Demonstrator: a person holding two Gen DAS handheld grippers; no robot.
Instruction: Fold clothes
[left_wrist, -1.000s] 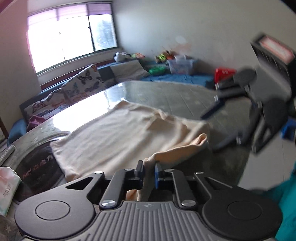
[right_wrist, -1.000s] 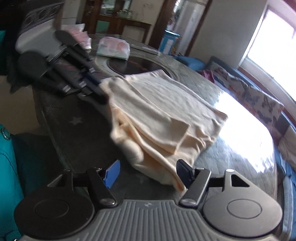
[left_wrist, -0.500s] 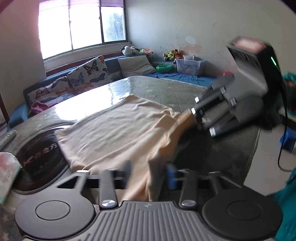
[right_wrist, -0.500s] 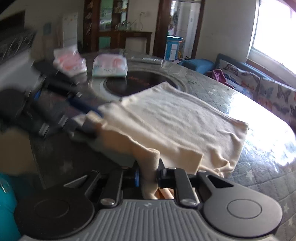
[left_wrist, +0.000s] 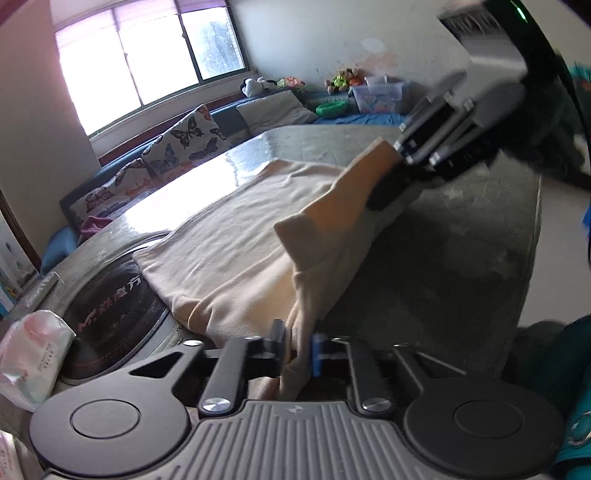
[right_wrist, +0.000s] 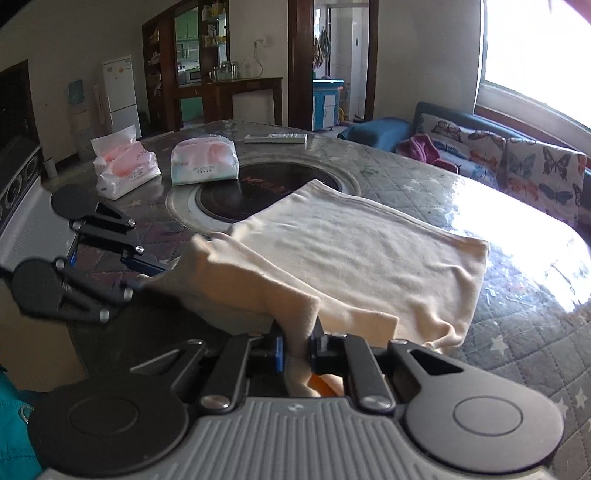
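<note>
A cream garment (left_wrist: 236, 236) lies partly folded on the quilted table (left_wrist: 443, 258); it also shows in the right wrist view (right_wrist: 362, 251). My left gripper (left_wrist: 298, 350) is shut on its near edge at one corner. My right gripper (right_wrist: 297, 347) is shut on the same near edge at the other corner. Each gripper shows in the other's view: the right one (left_wrist: 406, 155) at upper right, the left one (right_wrist: 147, 273) at left. The near edge is lifted off the table and hangs stretched between them.
A round black hotplate (right_wrist: 258, 195) is set in the table, partly under the garment. Two tissue packs (right_wrist: 203, 158) and a remote (right_wrist: 275, 138) lie behind it. A sofa with butterfly cushions (right_wrist: 517, 162) runs under the window. A teal cloth (left_wrist: 576, 398) is at the right.
The right gripper went from open to shut on the garment's near edge. The left gripper opened briefly and shut again on the cloth. Both now hold the edge lifted between them.
</note>
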